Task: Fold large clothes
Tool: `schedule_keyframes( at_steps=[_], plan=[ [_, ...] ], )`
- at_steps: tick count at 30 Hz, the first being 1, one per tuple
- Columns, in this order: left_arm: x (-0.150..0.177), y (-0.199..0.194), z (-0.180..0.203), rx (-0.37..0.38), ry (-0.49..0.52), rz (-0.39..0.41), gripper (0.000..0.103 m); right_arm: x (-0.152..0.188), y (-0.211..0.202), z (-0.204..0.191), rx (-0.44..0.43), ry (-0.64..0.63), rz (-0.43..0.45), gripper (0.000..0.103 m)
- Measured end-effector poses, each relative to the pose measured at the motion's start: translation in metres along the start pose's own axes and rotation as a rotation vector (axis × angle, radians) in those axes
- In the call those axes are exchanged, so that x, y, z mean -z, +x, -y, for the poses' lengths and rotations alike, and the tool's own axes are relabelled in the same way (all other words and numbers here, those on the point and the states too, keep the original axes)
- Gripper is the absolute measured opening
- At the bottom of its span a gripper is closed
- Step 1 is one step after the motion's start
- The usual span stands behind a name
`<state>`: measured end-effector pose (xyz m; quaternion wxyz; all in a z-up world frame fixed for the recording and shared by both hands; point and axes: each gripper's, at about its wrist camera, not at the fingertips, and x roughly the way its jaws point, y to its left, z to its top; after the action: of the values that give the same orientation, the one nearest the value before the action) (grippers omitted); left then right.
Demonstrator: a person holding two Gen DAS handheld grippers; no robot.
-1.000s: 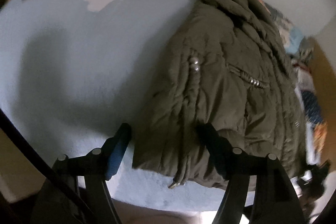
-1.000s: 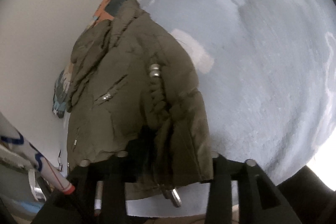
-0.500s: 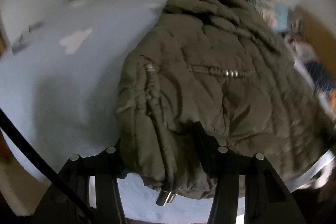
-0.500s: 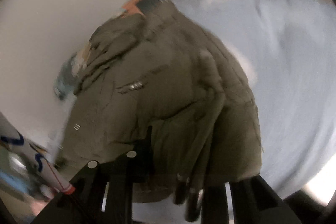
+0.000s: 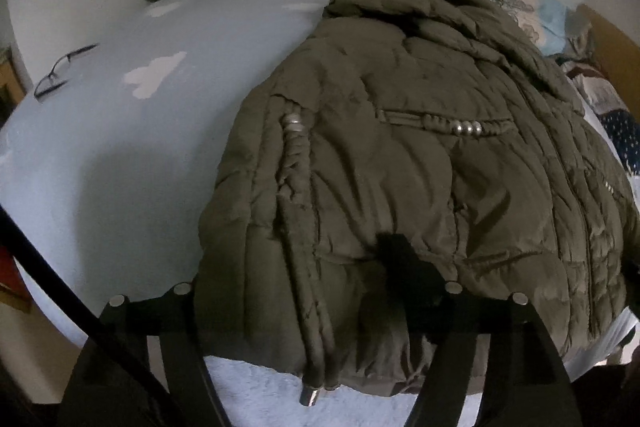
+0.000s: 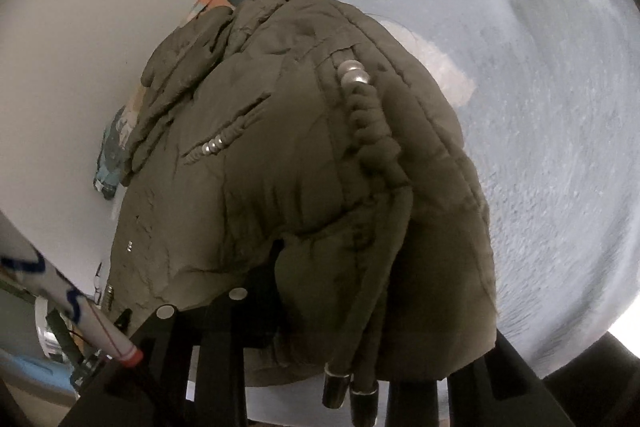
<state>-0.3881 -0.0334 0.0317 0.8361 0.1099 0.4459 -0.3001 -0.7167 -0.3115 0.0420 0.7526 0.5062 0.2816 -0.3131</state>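
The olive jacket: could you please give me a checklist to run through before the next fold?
1. Left tool grip on olive jacket hem: cannot tell; jaws just opened, one finger hidden under fabric.
2. Right tool grip: ok; hem bunched between jaws, though they just opened slightly.
3. Drawcords clear of tools: not ok; ends dangle beside right tool.
4. Glasses on bed away from jacket: ok.

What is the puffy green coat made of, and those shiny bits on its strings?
The coat looks like padded synthetic fabric, maybe nylon: stitched puffy ridges and a faint sheen. The beads and cord tips look like silvery metal, though plated plastic is possible.
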Motion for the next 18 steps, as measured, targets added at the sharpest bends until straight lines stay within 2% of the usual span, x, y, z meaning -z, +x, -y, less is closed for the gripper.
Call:
schedule_keyframes(
  at_steps=[2,4,6,10,18],
  plan=[
    [0.0,0.0,0.0,-0.007,0.01,0.001,0.076,0.001,-0.001,0.0,-0.003,0.001,0.008,0.032],
    [0.0,0.0,0.001,-0.035,0.025,0.005,0.086,0.002,0.0,-0.001,-0.005,0.005,0.012,0.033],
    [0.0,0.002,-0.002,-0.048,0.012,-0.001,0.09,0.003,-0.001,0.0,-0.015,0.021,0.011,0.033],
    [-0.002,0.004,-0.006,-0.03,-0.014,-0.019,0.091,0.002,-0.001,0.004,-0.034,0.062,0.011,0.034],
    [-0.004,0.003,0.003,-0.095,0.051,-0.009,0.094,-0.001,0.0,0.012,-0.084,0.126,-0.019,0.037]
  ],
)
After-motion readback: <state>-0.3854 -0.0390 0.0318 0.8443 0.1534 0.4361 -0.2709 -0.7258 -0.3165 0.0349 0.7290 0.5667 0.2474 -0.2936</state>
